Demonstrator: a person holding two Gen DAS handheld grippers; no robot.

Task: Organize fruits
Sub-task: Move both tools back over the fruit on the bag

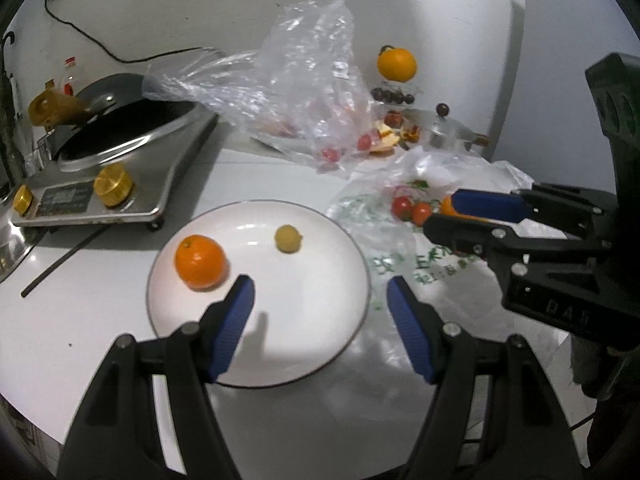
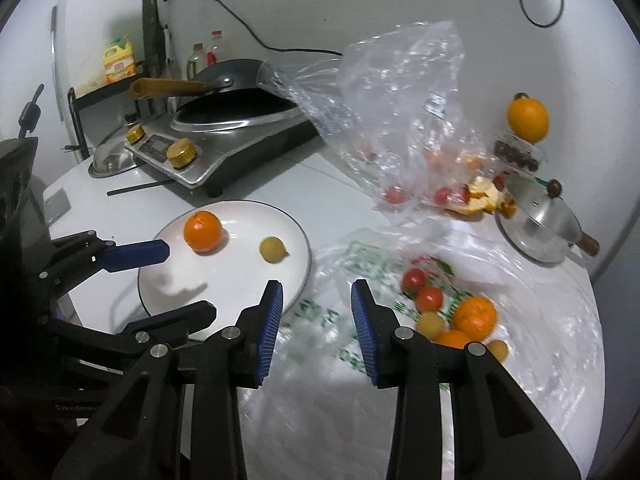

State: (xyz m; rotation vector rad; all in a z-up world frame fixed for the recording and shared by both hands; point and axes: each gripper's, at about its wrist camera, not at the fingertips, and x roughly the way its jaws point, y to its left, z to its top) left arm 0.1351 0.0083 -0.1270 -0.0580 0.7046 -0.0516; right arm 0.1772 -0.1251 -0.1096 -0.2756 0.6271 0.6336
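Observation:
A white plate [image 1: 304, 280] [image 2: 224, 272] holds an orange [image 1: 200, 262] [image 2: 202, 231] and a small yellow fruit [image 1: 287, 239] [image 2: 273, 249]. My left gripper [image 1: 320, 304] [image 2: 188, 280] hovers over the plate's near side, open and empty. To the right, a green-printed plastic bag [image 1: 420, 264] [image 2: 332, 316] lies flat with cherry tomatoes [image 1: 402, 207] [image 2: 429, 298], oranges [image 2: 475, 316] and yellow fruits on it. My right gripper [image 2: 316, 304] [image 1: 442, 214] sits above the bag's left part, between plate and fruit pile, its jaws narrowly open with nothing between them.
A crumpled clear bag [image 1: 304, 80] [image 2: 392, 120] with cherry tomatoes stands behind the plate. An induction cooker with a wok [image 1: 120, 148] [image 2: 224, 128] is at the back left. A small steel pot [image 2: 540, 232], peel scraps and an orange [image 1: 397, 64] on a box are at the back right.

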